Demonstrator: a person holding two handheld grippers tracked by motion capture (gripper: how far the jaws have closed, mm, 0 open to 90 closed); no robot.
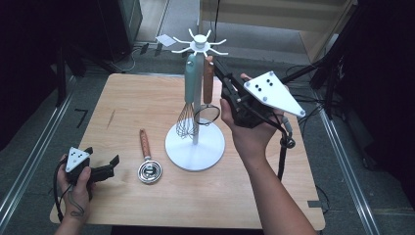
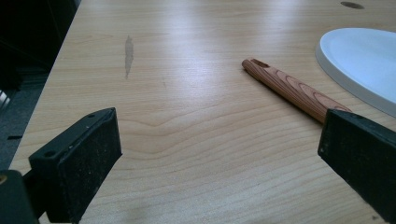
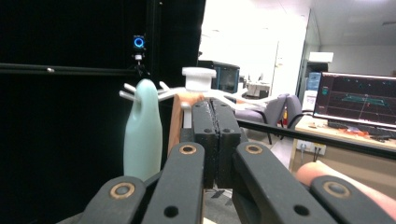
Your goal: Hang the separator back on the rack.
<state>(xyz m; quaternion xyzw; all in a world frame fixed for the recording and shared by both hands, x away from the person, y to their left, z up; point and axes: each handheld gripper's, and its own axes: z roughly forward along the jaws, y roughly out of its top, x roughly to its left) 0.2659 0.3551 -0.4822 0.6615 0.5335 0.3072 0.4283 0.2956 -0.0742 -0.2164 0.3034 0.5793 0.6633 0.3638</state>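
Observation:
A white utensil stand (image 1: pixel 195 147) with hooks at its top (image 1: pixel 199 44) stands mid-table. From it hang a whisk with a teal handle (image 1: pixel 190 81) and a wooden-handled tool (image 1: pixel 208 83) with a round rim at its lower end. My right gripper (image 1: pixel 217 66) is raised beside the top of that wooden handle. In the right gripper view its jaws (image 3: pixel 215 109) are pressed together with nothing between them, and the teal handle (image 3: pixel 142 135) and the hooks sit just behind. My left gripper (image 1: pixel 106 169) rests open at the table's front left. A wooden-handled metal scoop (image 1: pixel 148 164) lies ahead of it, with its handle (image 2: pixel 289 88) near one jaw.
The stand's white round base (image 2: pixel 364 60) is at the right of the left gripper view. The table's left edge (image 1: pixel 80 161) is close to the left hand. A cable hangs from the right gripper (image 1: pixel 283 156) over the table's right side.

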